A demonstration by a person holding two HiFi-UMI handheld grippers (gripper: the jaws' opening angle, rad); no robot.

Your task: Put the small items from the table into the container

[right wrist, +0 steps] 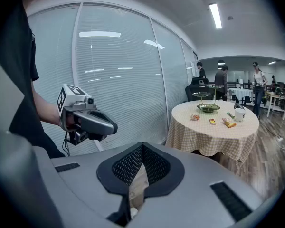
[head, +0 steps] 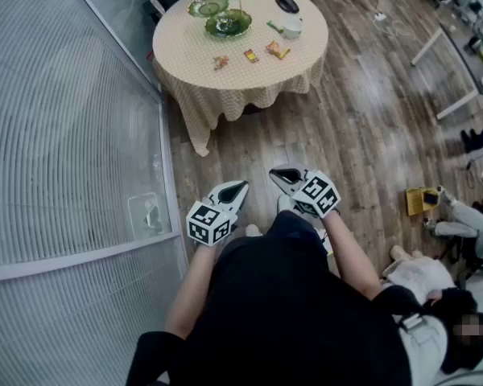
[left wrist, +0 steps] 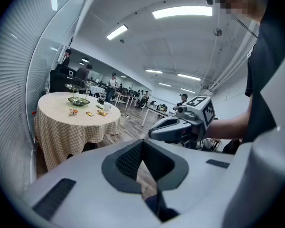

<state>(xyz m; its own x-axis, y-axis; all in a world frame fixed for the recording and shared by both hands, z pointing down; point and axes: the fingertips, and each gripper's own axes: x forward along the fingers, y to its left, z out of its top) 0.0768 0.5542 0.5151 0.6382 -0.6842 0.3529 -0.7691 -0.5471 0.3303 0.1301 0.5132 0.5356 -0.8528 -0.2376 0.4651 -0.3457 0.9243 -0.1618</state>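
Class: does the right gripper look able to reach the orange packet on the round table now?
Probably not: open floor separates the right gripper from the table and orange packet; nothing blocks the way.

A black short-sleeved top (head: 290, 312) is being worn by the person, and its sleeves (head: 154, 352) are being cut off above the elbows. The left gripper (head: 240, 186) and the right gripper (head: 277, 172) are being shown as pale grey shells. Each nose is being lined with dark, finely meshed pads (right wrist: 128, 166). A white cube (head: 208, 222) printed with black square markers is being carried on each gripper. A thin black cable (right wrist: 64, 143) is being seen looping beneath the left gripper's body.
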